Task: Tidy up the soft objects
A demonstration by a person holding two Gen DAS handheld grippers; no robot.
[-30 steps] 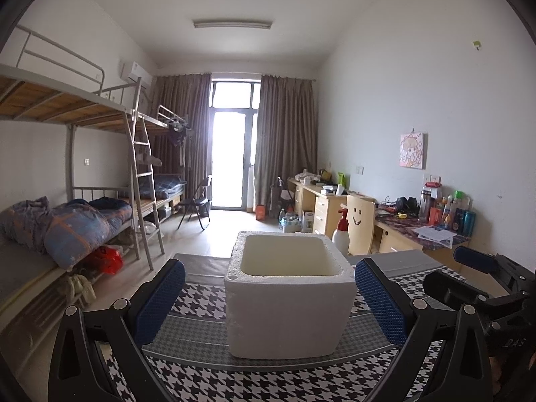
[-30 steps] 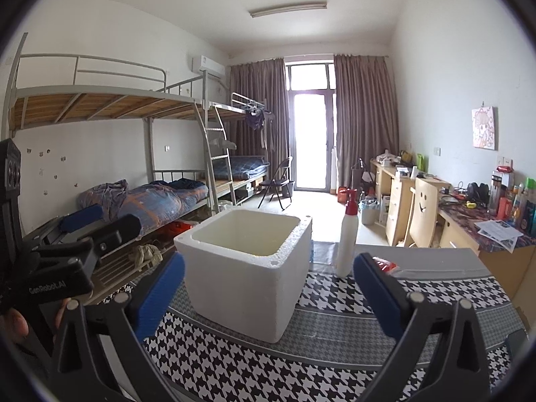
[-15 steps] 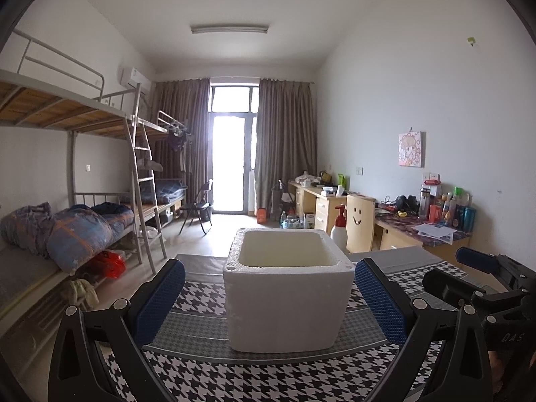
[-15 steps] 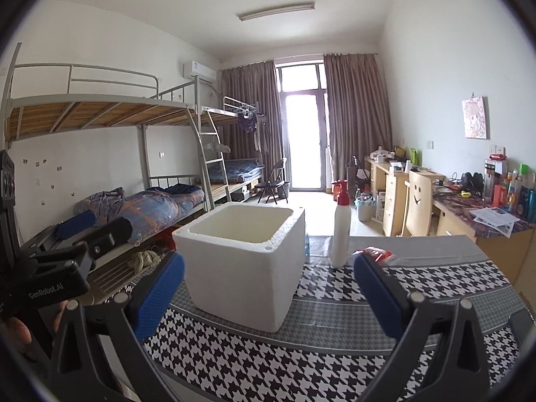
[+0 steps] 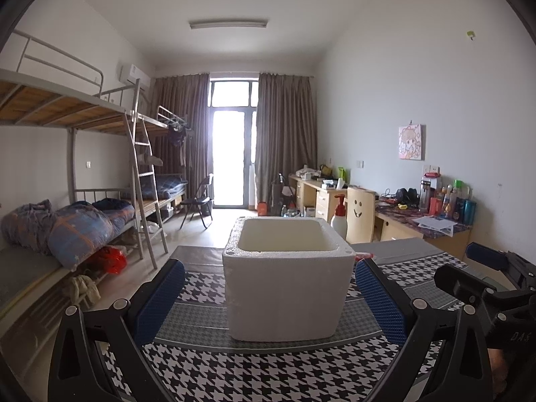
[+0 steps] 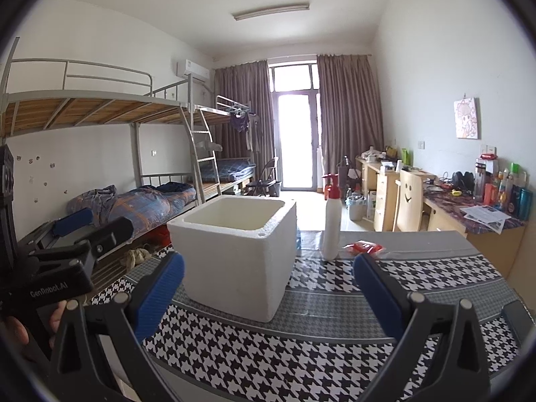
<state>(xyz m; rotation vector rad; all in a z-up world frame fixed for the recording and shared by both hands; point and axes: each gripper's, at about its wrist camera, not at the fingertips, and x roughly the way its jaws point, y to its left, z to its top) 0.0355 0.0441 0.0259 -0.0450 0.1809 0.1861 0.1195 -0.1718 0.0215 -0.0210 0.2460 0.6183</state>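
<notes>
— Soft objects to sort: which ones visible?
— Only a small red crinkly plastic packet (image 6: pixel 364 247), lying flat on the grey band of the black-and-white houndstooth tablecloth (image 6: pixel 301 351), just right of a tall white pump bottle with red nozzle (image 6: pixel 331 224). From the left wrist view, barely a red sliver (image 5: pixel 363 255) peeking past the box's right edge.
— And the container?
— White square styrofoam box (image 5: pixel 288 288), open-topped, upright, sitting mid-table on the cloth. Looks empty inside as far as visible; floor of the box hidden from both views.
— Left gripper (image 5: pixel 269 298)?
— Spread wide, blue ribbed pads (image 5: pixel 157 298) on either side of the box in view, holding nothing, hanging on the near side of the box and not touching it.
— Right gripper (image 6: pixel 268 293)?
— Also spread wide and holding nothing, blue pads (image 6: pixel 378 293) apart, aimed between box and bottle. Box to its left, packet beyond its right finger.
— Each seen from the other camera?
— Yes: black body with blue pad at far right of the left view (image 5: pixel 485 278), and at far left of the right view (image 6: pixel 70 244), part of a hand (image 6: pixel 15 330) wrapped round the handle below.
— Background?
— Metal bunk beds (image 5: pixel 67 154) along the left wall with a bundled blue-and-orange quilt (image 6: pixel 134 206) on the lower bunk, wooden desks (image 6: pixel 469 224) cluttered along the right wall, brown curtains (image 5: pixel 284 134) framing a bright balcony door at the far end.
</notes>
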